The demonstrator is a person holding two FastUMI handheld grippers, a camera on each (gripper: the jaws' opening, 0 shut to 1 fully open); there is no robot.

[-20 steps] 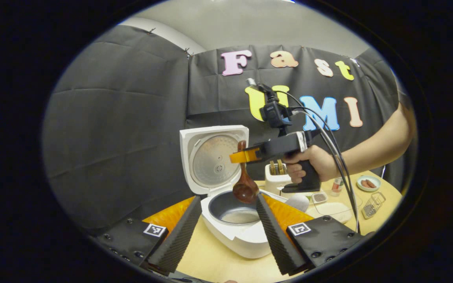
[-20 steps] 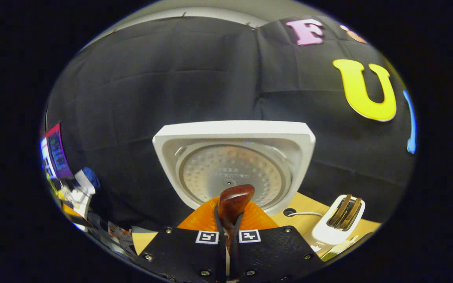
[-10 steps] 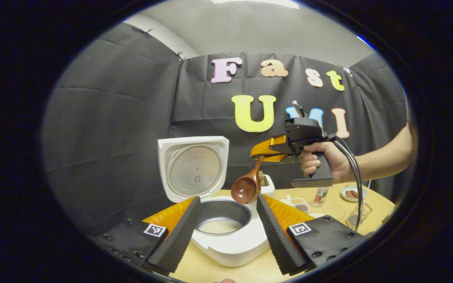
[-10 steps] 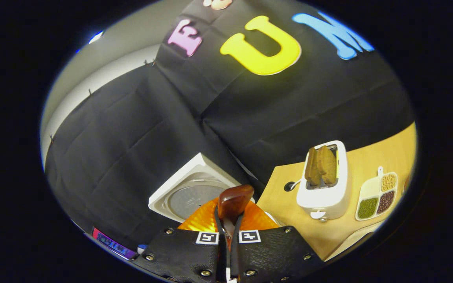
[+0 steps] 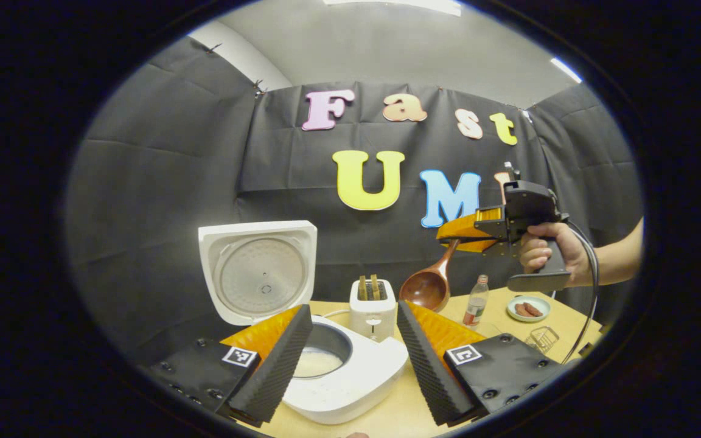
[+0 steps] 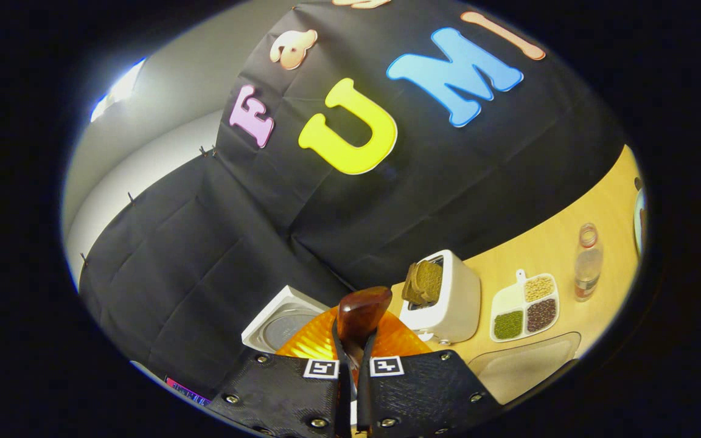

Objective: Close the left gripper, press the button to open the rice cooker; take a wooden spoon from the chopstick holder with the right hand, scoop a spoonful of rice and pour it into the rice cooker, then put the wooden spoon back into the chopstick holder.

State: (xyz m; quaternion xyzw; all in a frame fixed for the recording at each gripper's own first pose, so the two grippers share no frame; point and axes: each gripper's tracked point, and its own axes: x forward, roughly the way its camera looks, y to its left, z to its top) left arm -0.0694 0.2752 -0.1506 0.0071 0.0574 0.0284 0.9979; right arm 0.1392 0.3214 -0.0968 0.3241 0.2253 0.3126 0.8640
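Note:
The white rice cooker (image 5: 350, 380) stands open on the table, its lid (image 5: 257, 271) upright and a layer of rice in its pot (image 5: 317, 362). My left gripper (image 5: 353, 307) hovers open in front of the cooker, holding nothing. Held by a hand (image 5: 548, 255), my right gripper (image 5: 457, 234) is up at the right, shut on the handle of the wooden spoon (image 5: 426, 286). The spoon hangs bowl-down above the table, right of the toaster, and its bowl looks empty. In the right gripper view the handle end (image 6: 359, 310) sticks out between the closed fingers of the right gripper (image 6: 353, 359).
A white toaster (image 5: 373, 307) with bread slices stands behind the cooker. A divided dish of grains (image 6: 524, 304), a clear tray (image 6: 527, 362), a small bottle (image 5: 477, 301), a plate of sausage (image 5: 527, 308) and a small wire rack (image 5: 542, 337) lie on the right of the table.
The right gripper has carried the spoon up and to the right, from over the cooker pot to beyond the toaster. The left gripper stays open, and its view has swung right.

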